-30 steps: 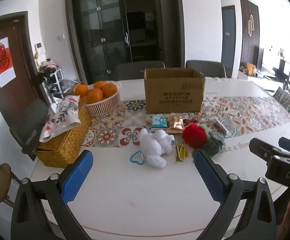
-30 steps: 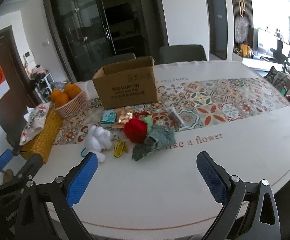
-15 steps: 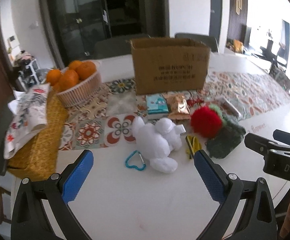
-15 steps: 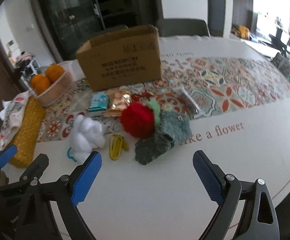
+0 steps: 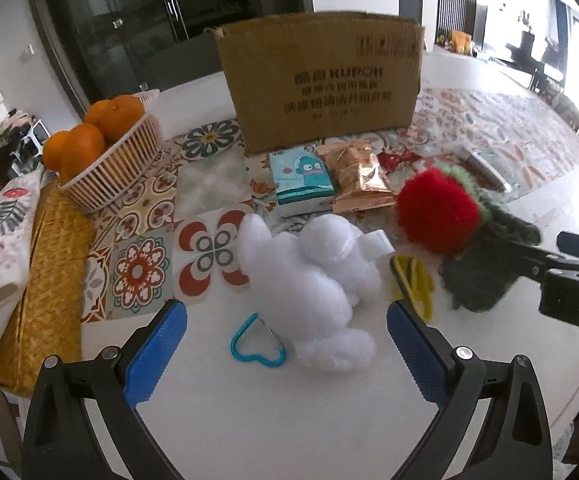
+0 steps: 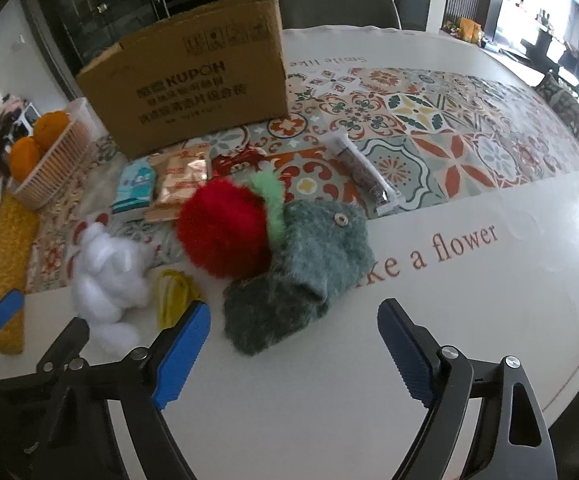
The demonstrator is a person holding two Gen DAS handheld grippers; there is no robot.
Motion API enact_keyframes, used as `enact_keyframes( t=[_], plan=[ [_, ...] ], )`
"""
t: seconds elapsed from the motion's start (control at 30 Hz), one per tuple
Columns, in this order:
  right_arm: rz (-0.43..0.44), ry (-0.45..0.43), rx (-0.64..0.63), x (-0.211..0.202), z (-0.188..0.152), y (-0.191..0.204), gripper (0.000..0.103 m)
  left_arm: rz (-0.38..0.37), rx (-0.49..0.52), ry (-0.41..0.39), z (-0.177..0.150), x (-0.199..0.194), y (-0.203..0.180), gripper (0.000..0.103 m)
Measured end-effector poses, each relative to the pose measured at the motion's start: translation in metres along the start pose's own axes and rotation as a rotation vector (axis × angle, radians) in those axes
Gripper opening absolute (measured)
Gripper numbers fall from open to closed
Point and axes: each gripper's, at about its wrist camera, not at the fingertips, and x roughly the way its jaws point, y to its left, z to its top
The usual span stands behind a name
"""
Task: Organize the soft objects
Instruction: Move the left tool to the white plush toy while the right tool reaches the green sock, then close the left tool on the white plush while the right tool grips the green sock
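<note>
A white plush toy (image 5: pixel 313 280) lies on the white table, just ahead of my open, empty left gripper (image 5: pixel 285 344); it also shows in the right wrist view (image 6: pixel 105 280). A red fluffy ball with a green tuft (image 6: pixel 225 232) touches a grey-green fuzzy knit piece (image 6: pixel 301 272), which lies just ahead of my open, empty right gripper (image 6: pixel 293 348). Both also show in the left wrist view: the ball (image 5: pixel 437 208) and the knit piece (image 5: pixel 481 280). An open cardboard box (image 5: pixel 321 84) stands behind them.
A blue heart-shaped clip (image 5: pixel 257 344) and a yellow clip (image 5: pixel 413 280) lie beside the plush. A teal packet (image 5: pixel 303 180), gold packets (image 5: pixel 361 172) and a clear tube (image 6: pixel 365 172) lie before the box. A basket of oranges (image 5: pixel 105 152) and a wicker box (image 5: pixel 45 280) stand left.
Both grippers have moved forward and down toward the table. The plush, ball and knit piece now sit much closer. The jaws stay open.
</note>
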Motion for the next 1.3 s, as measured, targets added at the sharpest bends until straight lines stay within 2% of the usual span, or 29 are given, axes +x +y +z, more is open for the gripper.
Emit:
enact_keyframes(
  t=[0.1,0.2,0.47,0.57,0.67,0.8,0.9,0.93,1.07,1.3],
  plan=[
    [-0.026,0.002,-0.012,0.011,0.007,0.001,0.086,-0.005,0.015,0.021,0.005,0.015,-0.002,0.1],
    [-0.041,0.032,-0.02,0.024,0.012,0.001,0.085,-0.012,0.03,0.049,0.008,0.03,-0.003,0.095],
    [-0.071,0.061,-0.053,0.046,0.019,0.003,0.082,-0.05,0.062,0.096,0.01,0.055,-0.008,0.094],
    [-0.068,0.071,-0.065,0.052,0.019,0.003,0.075,-0.095,0.061,0.113,0.01,0.062,-0.008,0.086],
    [-0.068,0.074,-0.071,0.055,0.021,0.004,0.074,-0.122,0.051,0.114,0.01,0.064,-0.006,0.083],
    [-0.074,0.068,-0.096,0.055,0.023,0.006,0.058,-0.122,0.032,0.094,0.011,0.063,-0.005,0.074],
    [-0.054,0.082,-0.098,0.057,0.022,0.006,0.051,-0.12,0.001,0.087,0.011,0.062,-0.003,0.07],
    [-0.048,0.082,-0.102,0.056,0.021,0.006,0.05,-0.08,-0.038,0.119,0.01,0.06,-0.003,0.069],
    [0.0,0.084,-0.111,0.05,0.018,0.006,0.041,-0.095,-0.059,0.112,0.006,0.051,-0.008,0.068],
    [0.08,0.093,-0.098,0.034,0.013,-0.001,0.036,-0.075,-0.099,0.103,0.005,0.027,-0.017,0.068]
  ],
)
